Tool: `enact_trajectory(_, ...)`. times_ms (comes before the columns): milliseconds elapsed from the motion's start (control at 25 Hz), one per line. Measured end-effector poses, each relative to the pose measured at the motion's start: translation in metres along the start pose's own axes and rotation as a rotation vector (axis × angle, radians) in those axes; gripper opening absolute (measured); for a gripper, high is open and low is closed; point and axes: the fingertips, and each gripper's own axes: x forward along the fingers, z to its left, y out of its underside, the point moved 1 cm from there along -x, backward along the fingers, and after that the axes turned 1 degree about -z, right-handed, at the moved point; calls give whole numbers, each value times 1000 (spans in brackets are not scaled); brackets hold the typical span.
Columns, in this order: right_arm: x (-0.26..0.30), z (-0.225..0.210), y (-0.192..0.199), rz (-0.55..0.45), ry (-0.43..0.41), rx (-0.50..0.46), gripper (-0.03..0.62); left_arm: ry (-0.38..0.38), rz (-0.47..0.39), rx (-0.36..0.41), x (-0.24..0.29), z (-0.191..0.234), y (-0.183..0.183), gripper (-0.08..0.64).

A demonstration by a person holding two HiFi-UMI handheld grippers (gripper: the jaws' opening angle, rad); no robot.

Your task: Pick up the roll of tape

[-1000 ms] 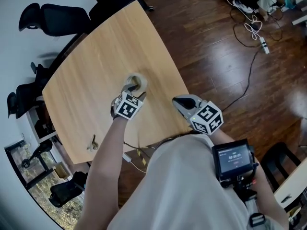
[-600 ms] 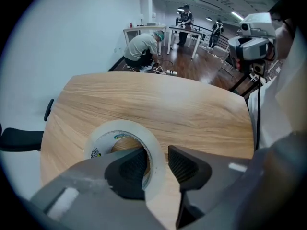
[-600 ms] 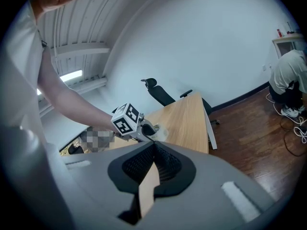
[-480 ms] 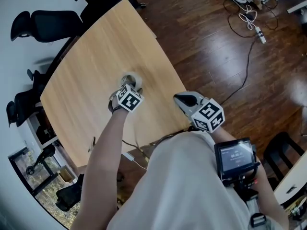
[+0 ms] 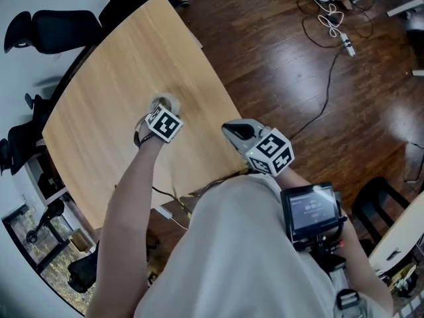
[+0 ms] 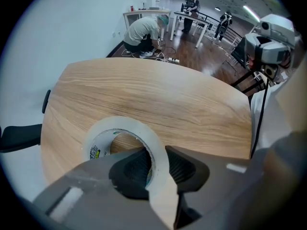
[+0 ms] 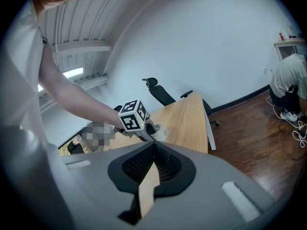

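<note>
Closing since the earlier head view, my left claw (image 5: 158,108) has tipped over onto the roll of tape (image 5: 167,101), and its marker cube (image 5: 163,123) now covers most of the roll. In the head view the roll lies on the pale wooden worktop (image 5: 112,65), toward the edge nearest the dark floor. My right claw (image 5: 233,130) hangs off that edge, well apart from the roll. A black chair (image 5: 50,25) stands at the worktop's far side, and a cable (image 5: 324,105) trails across the floor.

The left gripper view shows the grip. One jaw sits inside the hole of the roll of tape (image 6: 122,124), the other outside, and the left claw (image 6: 156,166) pinches the roll's wall between its pads. The roll lies flat on the worktop (image 6: 158,92). A crouching person (image 6: 141,30) works on the floor far behind.

The right gripper view shows the right claw (image 7: 153,146) with its jaws together at the tips and nothing between them. Beyond it, the left marker cube (image 7: 133,116) hangs just above the roll of tape (image 7: 161,132) on the worktop (image 7: 189,119).
</note>
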Motion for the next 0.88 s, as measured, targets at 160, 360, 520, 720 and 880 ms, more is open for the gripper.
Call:
enact_trajectory(160, -1, 3, 4, 9, -13, -13, 6, -28, -38, -6, -2, -6, 6, 97)
enact_trajectory(360, -4, 2, 5, 13, -13, -26, 6, -33, -165, -75, -13, -20, 6, 95)
enact_trajectory(520, -7, 9, 4, 16, -18, -43, 6, -54, -276, -131, -33, -36, 7, 94)
enact_trajectory(720, -14, 13, 6, 29, -20, -61, 6, -44, -435, -235, -56, -64, 3, 94)
enact_trajectory(880, -18, 16, 8, 39, -18, -79, 6, -22, -560, -332, -70, -86, 3, 95)
